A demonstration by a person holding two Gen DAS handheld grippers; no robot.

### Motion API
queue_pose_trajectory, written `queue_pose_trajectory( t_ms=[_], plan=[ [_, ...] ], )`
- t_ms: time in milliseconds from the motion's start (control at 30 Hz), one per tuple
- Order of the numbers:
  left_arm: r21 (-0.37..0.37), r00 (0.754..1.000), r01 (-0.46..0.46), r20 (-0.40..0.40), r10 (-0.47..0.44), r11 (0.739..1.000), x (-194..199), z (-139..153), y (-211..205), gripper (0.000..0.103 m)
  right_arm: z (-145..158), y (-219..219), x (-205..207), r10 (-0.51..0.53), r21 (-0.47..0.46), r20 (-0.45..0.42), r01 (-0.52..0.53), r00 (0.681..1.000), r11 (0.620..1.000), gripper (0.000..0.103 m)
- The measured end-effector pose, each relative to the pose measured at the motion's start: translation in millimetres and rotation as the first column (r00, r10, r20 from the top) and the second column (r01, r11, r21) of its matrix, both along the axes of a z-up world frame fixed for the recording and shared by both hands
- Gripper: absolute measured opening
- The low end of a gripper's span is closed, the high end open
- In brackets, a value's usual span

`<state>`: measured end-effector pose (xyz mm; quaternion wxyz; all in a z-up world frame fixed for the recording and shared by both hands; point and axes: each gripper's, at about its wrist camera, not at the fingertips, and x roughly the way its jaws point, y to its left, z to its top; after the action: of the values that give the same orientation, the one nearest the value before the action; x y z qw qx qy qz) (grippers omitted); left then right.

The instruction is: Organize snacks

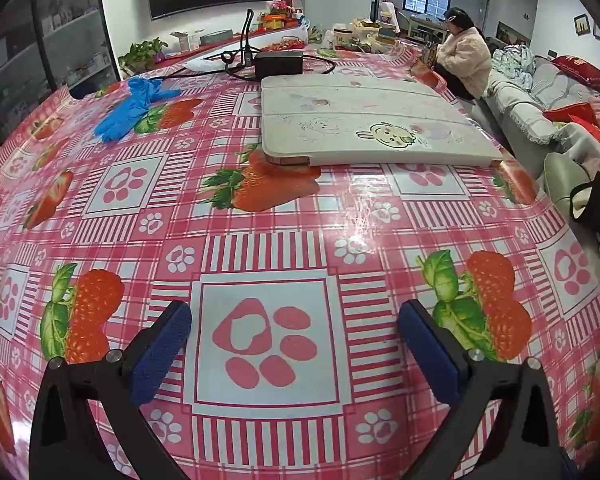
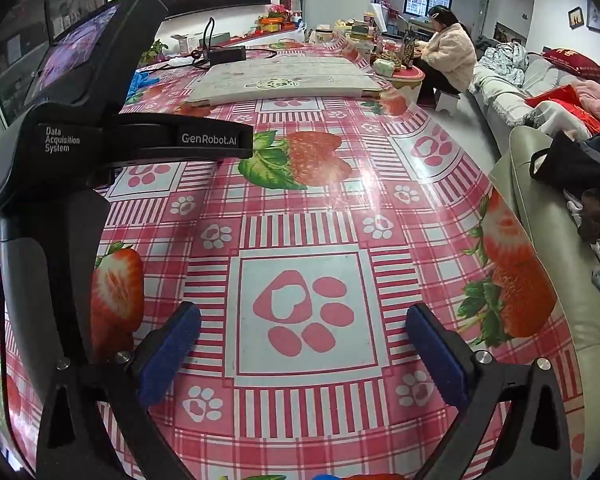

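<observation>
No snack lies near either gripper. My left gripper point(image 1: 296, 316) is open and empty, low over the pink strawberry tablecloth point(image 1: 280, 208). My right gripper point(image 2: 302, 316) is open and empty too, over the same cloth point(image 2: 320, 208). The left gripper's black body point(image 2: 72, 148) fills the left of the right wrist view. Snack boxes and jars point(image 1: 364, 32) crowd the far end of the table, also in the right wrist view point(image 2: 364, 32); they are too small to tell apart.
A white folded board point(image 1: 364, 124) lies mid-table, also in the right wrist view point(image 2: 284, 80). Blue gloves point(image 1: 128, 112), a black power adapter point(image 1: 278, 64) with cables. A seated person point(image 1: 464, 60) and a sofa point(image 2: 548, 184) are right of the table edge.
</observation>
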<state>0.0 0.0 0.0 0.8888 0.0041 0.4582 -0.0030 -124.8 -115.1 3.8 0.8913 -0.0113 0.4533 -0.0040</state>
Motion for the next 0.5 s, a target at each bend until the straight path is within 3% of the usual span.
queue_pose_trajectory(
  t_ms=[500],
  plan=[
    [-0.012,1.000,0.000,0.005,0.000,1.000,-0.1,0.0,0.3,0.103,-0.1,0.2,0.2,0.000,0.000,0.001,0.000,1.000,1.000,0.103]
  ],
)
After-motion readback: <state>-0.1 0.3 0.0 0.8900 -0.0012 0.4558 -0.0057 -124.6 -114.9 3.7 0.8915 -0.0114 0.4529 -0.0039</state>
